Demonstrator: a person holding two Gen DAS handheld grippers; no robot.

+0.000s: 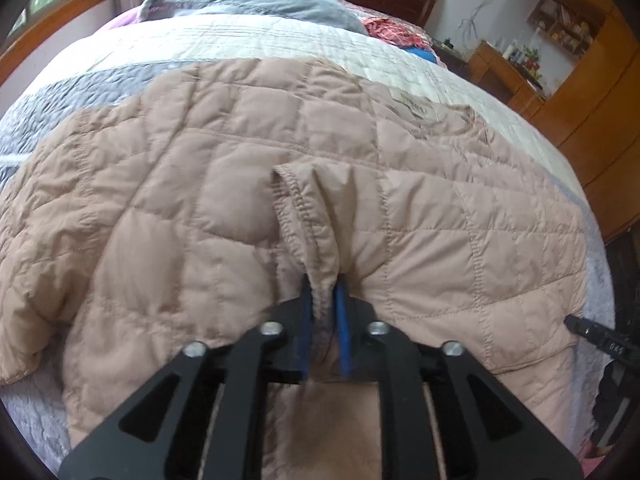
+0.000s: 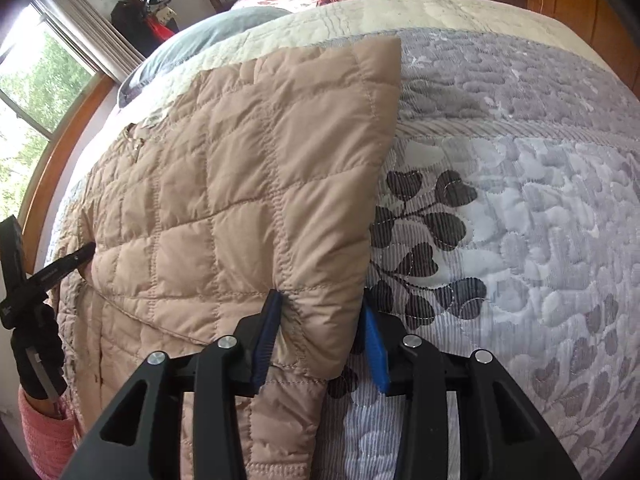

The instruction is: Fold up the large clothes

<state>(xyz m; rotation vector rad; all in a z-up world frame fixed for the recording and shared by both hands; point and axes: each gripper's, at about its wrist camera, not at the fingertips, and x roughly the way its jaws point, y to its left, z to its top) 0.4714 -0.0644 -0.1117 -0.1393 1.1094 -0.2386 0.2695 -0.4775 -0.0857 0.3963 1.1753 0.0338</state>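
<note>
While both tongs pinch it, the jacket covers the bed.

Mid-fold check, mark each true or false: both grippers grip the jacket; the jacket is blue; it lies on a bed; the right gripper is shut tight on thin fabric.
1. Both grippers grip the jacket. True: left gripper, right gripper.
2. The jacket is blue. False: it is beige-pink, quilted.
3. It lies on a bed. True.
4. The right gripper pinches thin fabric tight. False: its jaws stand wide around a thick folded corner.
</note>
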